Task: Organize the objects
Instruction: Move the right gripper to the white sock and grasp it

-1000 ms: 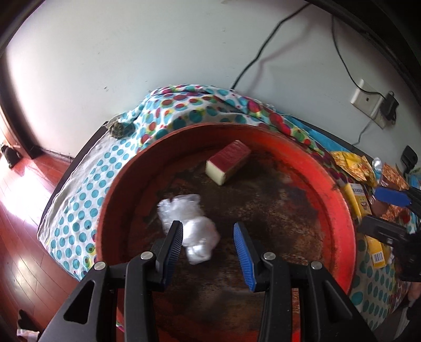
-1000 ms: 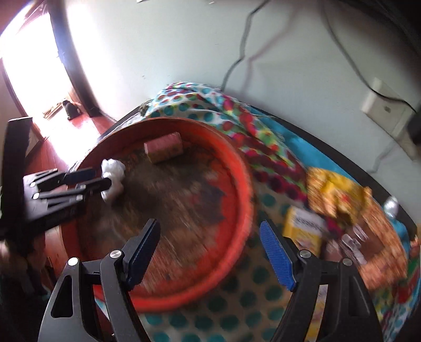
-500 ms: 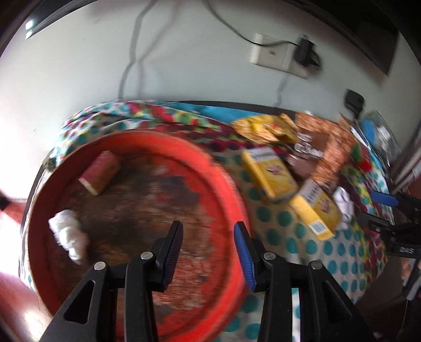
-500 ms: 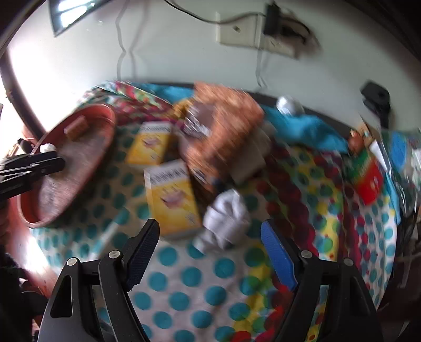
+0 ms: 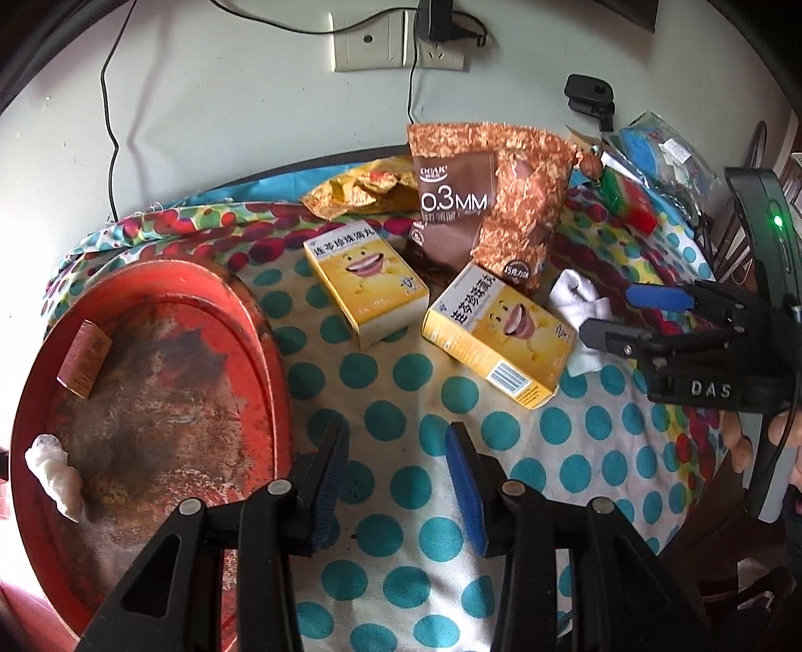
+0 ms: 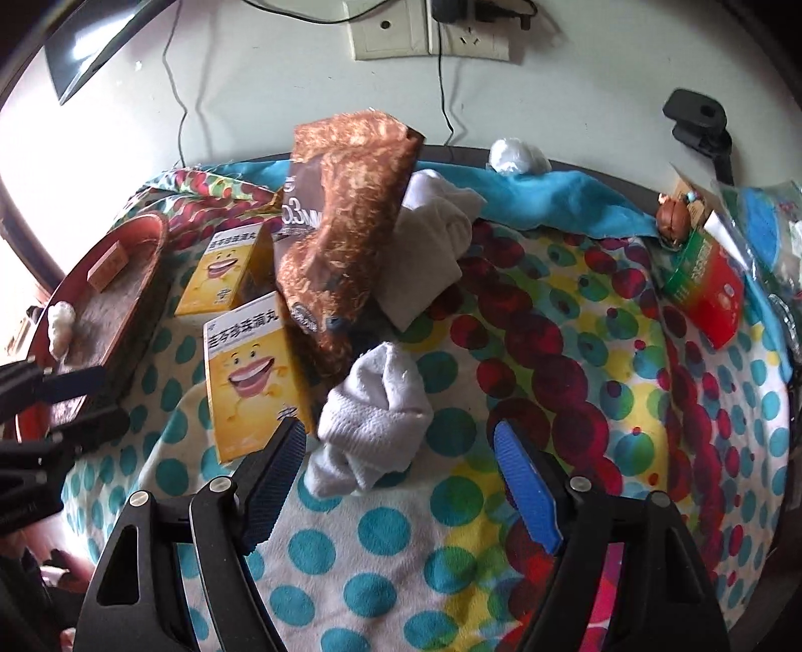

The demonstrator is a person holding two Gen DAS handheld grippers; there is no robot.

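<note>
A round red tray (image 5: 270,351) lies at the table's left and holds a small red box (image 5: 84,366) and a crumpled white wad (image 5: 52,474). Two yellow boxes (image 5: 368,288) (image 5: 501,333) lie on the dotted cloth, with a brown snack bag (image 5: 481,200) behind them. A balled white sock (image 6: 373,406) lies just ahead of my right gripper (image 6: 401,481), which is open and empty. My left gripper (image 5: 396,481) is open and empty over the cloth, right of the tray. The right gripper also shows in the left wrist view (image 5: 631,316).
A second white cloth (image 6: 431,235) lies behind the bag. A red-green box (image 6: 709,286) and plastic packets (image 6: 767,220) sit at the right. A white wad (image 6: 511,155) lies at the back edge. Wall sockets (image 5: 396,45) and cables hang above.
Both grippers swung right, away from the tray toward the boxes and the sock. The right gripper came closer to the sock. Both stayed open.
</note>
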